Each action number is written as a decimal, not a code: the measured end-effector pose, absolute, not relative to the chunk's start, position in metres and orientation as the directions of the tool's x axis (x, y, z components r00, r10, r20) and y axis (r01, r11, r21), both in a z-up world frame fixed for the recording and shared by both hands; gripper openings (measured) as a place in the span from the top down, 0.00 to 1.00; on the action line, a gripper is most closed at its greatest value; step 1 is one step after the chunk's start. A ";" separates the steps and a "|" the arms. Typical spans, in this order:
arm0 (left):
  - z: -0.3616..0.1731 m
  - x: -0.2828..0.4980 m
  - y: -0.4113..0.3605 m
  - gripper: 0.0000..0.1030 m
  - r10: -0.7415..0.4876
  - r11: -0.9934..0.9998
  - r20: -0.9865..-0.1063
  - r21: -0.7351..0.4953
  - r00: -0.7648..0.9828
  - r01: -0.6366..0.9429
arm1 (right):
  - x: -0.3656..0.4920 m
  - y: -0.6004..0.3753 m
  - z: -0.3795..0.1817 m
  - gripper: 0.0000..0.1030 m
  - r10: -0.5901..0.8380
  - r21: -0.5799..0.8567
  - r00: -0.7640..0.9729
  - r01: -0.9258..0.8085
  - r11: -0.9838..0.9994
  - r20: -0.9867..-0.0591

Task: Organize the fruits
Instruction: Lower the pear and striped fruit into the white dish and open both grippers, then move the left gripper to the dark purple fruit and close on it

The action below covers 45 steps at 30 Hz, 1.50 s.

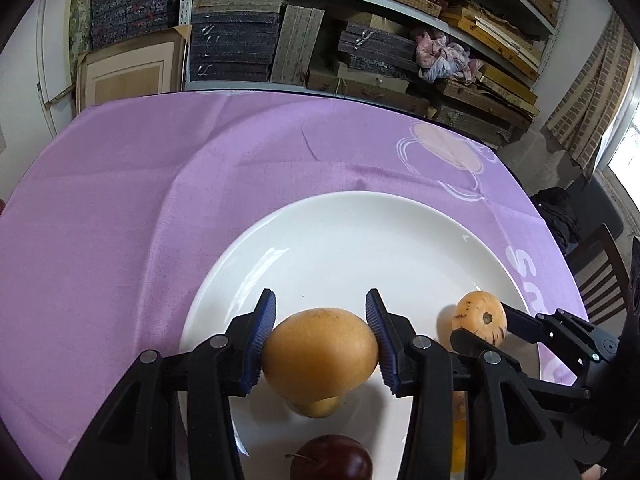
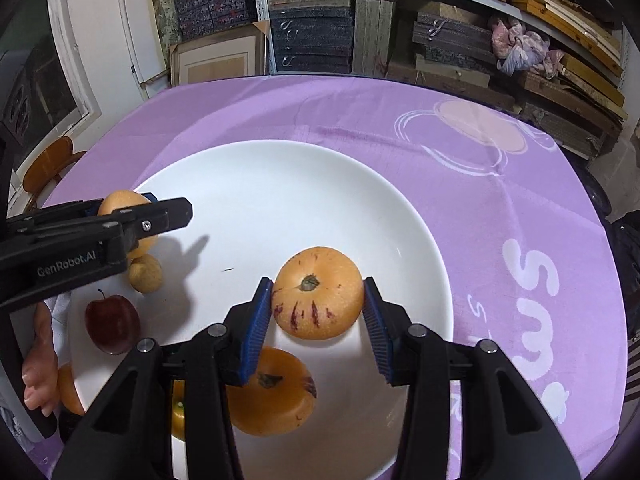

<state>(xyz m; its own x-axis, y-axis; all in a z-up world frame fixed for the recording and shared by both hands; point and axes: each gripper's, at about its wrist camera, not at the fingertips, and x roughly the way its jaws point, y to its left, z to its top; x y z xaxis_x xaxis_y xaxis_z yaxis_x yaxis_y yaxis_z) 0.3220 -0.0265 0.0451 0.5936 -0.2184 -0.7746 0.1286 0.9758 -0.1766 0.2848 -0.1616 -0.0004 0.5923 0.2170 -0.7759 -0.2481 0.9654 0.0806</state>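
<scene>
Fruits were both held over the white plate (image 2: 248, 184): left gripper (image 1: 320, 344) had its pads pinched on a golden pear (image 1: 320, 354), right gripper (image 2: 318, 312) squeezed a purple-streaked orange fruit (image 2: 318, 292). Dark plum (image 2: 112, 324) sat at 8 o'clock on the plate.

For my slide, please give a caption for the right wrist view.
Right gripper holds a streaked fruit over the plate; left gripper holds another.
</scene>
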 end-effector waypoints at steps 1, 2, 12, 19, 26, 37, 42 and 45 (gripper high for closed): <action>0.046 0.322 -0.025 0.52 -0.213 0.977 -0.775 -0.171 0.595 0.127 | 0.285 -0.162 0.000 0.57 0.220 0.085 0.598 -0.246 0.966 -0.771; 0.048 0.322 -0.025 0.51 -0.212 0.977 -0.775 -0.169 0.596 0.128 | 0.284 -0.162 0.001 0.55 0.220 0.085 0.606 -0.244 0.966 -0.765; 0.121 0.240 0.008 0.26 -0.126 0.992 -0.654 -0.089 0.746 0.090 | 0.193 -0.196 0.092 0.16 0.261 0.126 0.775 -0.231 0.965 -0.576; 0.100 0.123 0.014 0.08 0.023 0.995 -0.589 0.096 0.808 0.042 | 0.077 -0.222 0.088 0.04 0.282 0.188 0.847 -0.219 0.957 -0.451; 0.044 0.087 0.005 0.08 0.062 0.987 -0.633 0.153 0.772 0.046 | 0.053 -0.232 0.039 0.04 0.289 0.258 0.825 -0.181 0.949 -0.486; 0.025 0.095 0.005 0.07 -0.053 0.994 -0.699 0.030 0.713 0.104 | 0.072 -0.249 0.025 0.04 0.316 0.339 0.789 -0.146 0.929 -0.527; 0.019 0.103 0.021 0.03 -0.062 0.997 -0.739 -0.016 0.671 0.076 | 0.074 -0.245 0.023 0.04 0.325 0.337 0.778 -0.155 0.929 -0.537; 0.022 0.098 0.016 0.03 -0.003 0.995 -0.719 0.070 0.695 0.077 | 0.074 -0.243 0.022 0.04 0.325 0.330 0.775 -0.159 0.930 -0.542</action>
<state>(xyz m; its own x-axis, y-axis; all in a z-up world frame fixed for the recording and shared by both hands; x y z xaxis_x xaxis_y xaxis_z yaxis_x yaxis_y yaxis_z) 0.0981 0.0164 0.0223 0.6951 -0.0027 -0.7189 0.0766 0.9946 0.0704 0.0738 -0.2429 0.0222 0.7752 0.3252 -0.5416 -0.1595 0.9303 0.3304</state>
